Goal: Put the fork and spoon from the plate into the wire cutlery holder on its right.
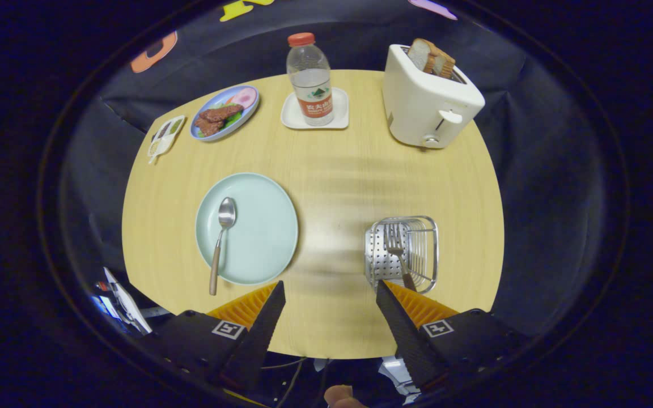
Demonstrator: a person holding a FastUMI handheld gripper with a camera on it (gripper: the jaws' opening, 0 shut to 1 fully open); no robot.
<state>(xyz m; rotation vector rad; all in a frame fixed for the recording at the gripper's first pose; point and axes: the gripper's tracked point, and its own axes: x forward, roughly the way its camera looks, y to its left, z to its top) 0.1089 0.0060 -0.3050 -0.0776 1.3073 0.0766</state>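
Hovering low in the frame with fingers (330,294) wide apart, holding nothing. Fork (397,252) already in wire holder (403,252), lower right. Spoon (221,241) waiting on plate (264,226), centre left, probably next.

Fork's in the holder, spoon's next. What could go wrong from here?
The spoon lies flat on the plate, its handle overhanging the near rim: the open gripper may skid the plate or tip the spoon off while pinching. The fork already leans in the wire holder, so dropping the spoon in could knock it or shift the holder.
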